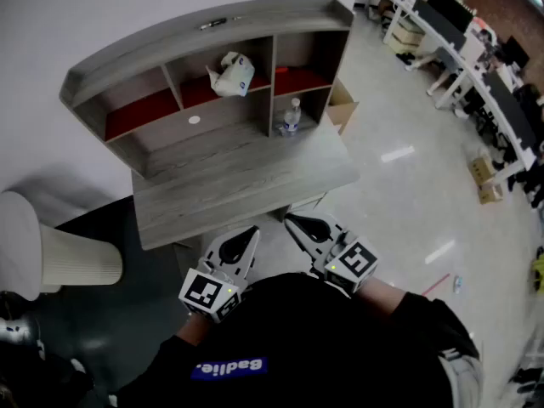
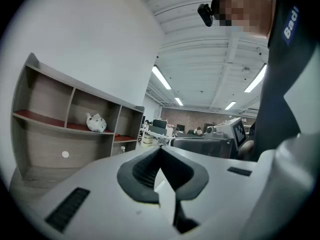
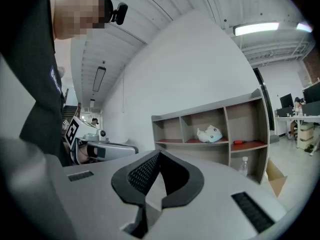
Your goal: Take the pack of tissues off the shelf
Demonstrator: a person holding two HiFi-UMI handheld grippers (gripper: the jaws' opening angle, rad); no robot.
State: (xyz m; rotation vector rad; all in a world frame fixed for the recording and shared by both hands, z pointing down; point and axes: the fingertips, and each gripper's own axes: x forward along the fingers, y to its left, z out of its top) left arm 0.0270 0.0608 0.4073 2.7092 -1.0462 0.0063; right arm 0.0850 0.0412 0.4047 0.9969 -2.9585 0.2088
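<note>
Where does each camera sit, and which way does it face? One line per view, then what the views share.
Head view: on the head, facing down at shelf, left gripper, right gripper, torso.
Left gripper view: along its shut jaws toward shelf; torso at right.
Right gripper view: same, torso at left.
All share the pack of tissues.

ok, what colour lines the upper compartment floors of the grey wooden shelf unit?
Red lining; it shows best in the head view.

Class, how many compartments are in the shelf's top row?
3: the left compartment, the middle compartment with the pack of tissues, the right compartment above the bottle.
</note>
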